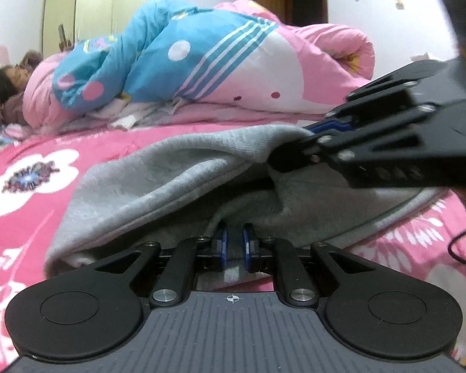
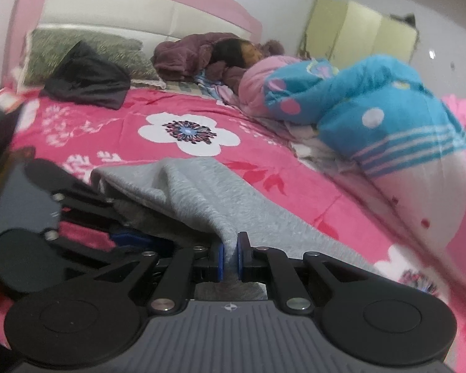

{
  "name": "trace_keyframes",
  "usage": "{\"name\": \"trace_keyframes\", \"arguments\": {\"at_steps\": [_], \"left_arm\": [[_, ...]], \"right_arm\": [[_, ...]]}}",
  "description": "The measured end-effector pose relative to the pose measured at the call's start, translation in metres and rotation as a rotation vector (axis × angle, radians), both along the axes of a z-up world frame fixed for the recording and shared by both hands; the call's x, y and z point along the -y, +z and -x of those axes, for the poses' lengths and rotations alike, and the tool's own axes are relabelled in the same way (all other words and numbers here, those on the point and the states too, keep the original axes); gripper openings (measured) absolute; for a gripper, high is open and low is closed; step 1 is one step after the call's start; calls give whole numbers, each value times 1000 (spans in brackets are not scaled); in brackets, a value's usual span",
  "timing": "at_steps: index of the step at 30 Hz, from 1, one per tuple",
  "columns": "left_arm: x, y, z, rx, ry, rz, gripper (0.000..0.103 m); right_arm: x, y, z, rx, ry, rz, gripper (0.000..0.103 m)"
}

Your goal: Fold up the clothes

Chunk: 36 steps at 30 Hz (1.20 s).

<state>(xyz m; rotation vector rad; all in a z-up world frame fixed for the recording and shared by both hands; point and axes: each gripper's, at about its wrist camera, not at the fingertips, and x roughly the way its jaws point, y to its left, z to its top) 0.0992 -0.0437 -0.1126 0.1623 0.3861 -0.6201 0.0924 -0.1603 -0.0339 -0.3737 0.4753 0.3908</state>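
Observation:
A grey sweatshirt-like garment (image 1: 171, 180) lies bunched on the pink floral bedspread (image 1: 31, 205). In the left wrist view my left gripper (image 1: 235, 244) sits low at the garment's near edge, its blue pads close together with grey cloth between them. My right gripper (image 1: 307, 133) comes in from the right and pinches a raised fold of the same garment. In the right wrist view the right gripper (image 2: 230, 253) is shut on a ridge of the grey garment (image 2: 202, 192), and the left gripper (image 2: 124, 236) lies to its left, partly under the cloth.
A person (image 2: 236, 52) lies at the far side of the bed under a pink and blue quilt (image 2: 372, 115). A black garment (image 2: 87, 77) rests by a pillow (image 2: 46, 49) near the headboard (image 2: 124, 9). A thin black cable (image 1: 459, 248) hangs at the right.

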Motion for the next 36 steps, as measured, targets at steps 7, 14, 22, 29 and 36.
{"name": "trace_keyframes", "arguments": {"at_steps": [7, 14, 22, 29, 36], "left_arm": [[5, 1, 21, 75, -128, 1, 10], [20, -2, -10, 2, -62, 58, 11], [24, -11, -31, -95, -3, 46, 11], [12, -8, -30, -119, 16, 92, 11], [-19, -4, -30, -124, 107, 132, 11]], "right_arm": [[17, 7, -18, -90, -24, -118, 8], [26, 10, -18, -120, -12, -193, 9], [29, 3, -17, -166, 33, -242, 9], [27, -8, -14, -189, 31, -245, 9], [17, -8, -4, -126, 40, -170, 9]]}}
